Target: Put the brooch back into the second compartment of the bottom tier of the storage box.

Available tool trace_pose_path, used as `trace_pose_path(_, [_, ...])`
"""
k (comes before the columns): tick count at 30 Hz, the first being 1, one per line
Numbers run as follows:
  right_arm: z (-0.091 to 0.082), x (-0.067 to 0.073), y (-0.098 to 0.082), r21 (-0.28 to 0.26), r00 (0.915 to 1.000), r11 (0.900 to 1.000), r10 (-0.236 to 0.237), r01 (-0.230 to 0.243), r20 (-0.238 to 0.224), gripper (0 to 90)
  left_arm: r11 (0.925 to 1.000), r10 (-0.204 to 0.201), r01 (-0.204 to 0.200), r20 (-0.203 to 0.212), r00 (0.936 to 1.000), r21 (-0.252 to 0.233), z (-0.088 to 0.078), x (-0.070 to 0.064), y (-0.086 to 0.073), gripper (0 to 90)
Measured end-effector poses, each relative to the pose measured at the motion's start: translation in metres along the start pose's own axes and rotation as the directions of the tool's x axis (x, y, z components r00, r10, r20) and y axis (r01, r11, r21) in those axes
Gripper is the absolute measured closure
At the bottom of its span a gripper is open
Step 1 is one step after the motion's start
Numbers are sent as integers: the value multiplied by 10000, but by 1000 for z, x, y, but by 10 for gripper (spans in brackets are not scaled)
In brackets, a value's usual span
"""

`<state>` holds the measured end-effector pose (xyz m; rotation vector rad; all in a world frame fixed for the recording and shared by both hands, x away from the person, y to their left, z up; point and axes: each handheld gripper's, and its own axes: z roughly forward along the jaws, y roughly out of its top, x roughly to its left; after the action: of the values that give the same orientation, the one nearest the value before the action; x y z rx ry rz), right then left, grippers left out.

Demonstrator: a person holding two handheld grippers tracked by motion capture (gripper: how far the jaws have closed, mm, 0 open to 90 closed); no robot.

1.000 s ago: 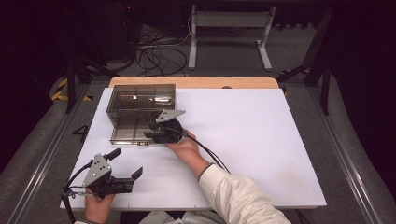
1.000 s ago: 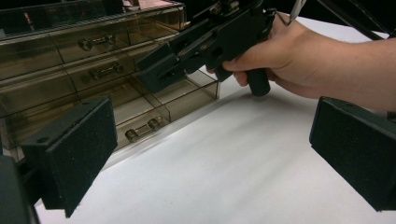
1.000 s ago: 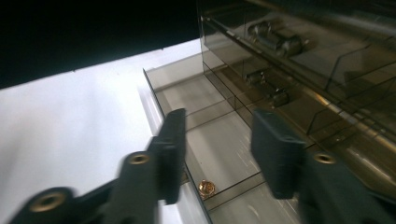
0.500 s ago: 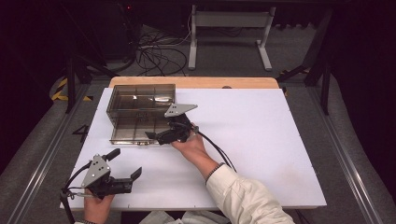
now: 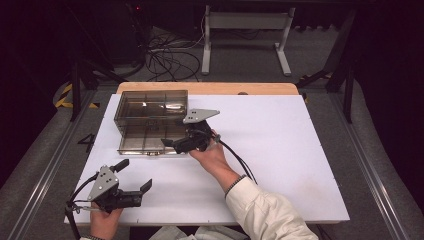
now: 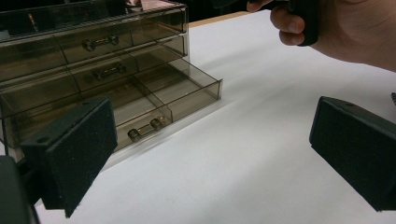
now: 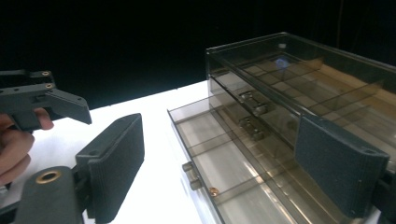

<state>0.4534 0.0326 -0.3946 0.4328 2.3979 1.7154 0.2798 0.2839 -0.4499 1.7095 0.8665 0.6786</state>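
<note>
A smoky clear drawer box [image 5: 150, 105] stands at the table's back left, its bottom drawer [image 5: 142, 142] pulled out toward me. My right gripper [image 5: 169, 144] hovers at that drawer's right front corner, pointing left. Its jaws have just been opening and are open, and the pads touch nothing. In the right gripper view, the right gripper [image 7: 224, 158] frames the drawer [image 7: 233, 158] and its metal handle [image 7: 198, 179]. My left gripper [image 5: 135, 175] rests open near the front left edge. In its own view the left gripper [image 6: 210, 154] faces the drawer's handle [image 6: 145, 128] across bare table.
The white table top [image 5: 300, 160] stretches bare to the right of the box. Two shut drawers with metal handles [image 6: 100, 42] sit above the pulled-out one. Cables [image 5: 170, 55] and a stand's legs lie on the floor beyond the far edge.
My right gripper has lifted and drawn a little to the right, away from the drawer's front, and its jaws have spread. The left gripper has stayed put.
</note>
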Motion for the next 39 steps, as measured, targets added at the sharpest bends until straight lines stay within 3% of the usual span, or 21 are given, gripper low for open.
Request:
trace_pose_path(6, [-14, 0, 2, -7, 9998, 10000, -91, 91, 203, 144, 10000, 0, 0, 15, 10000, 15, 1, 0, 0, 17])
trace_pose_path(14, [-44, -1, 1, -59, 9987, 9998, -190, 193, 478, 119, 10000, -44, 44, 8, 10000, -12, 2, 0, 0, 17])
trace_pose_path(24, [-86, -5, -8, -57, 9955, 10000, -49, 54, 945, 105, 10000, -50, 50, -2, 10000, 6, 4, 0, 1, 17])
trace_pose_path(39, [-128, -12, -26, 298, 9894, 9990, 287, -333, 1421, 58, 10000, -60, 60, 8, 10000, 26, 3, 1, 1, 17])
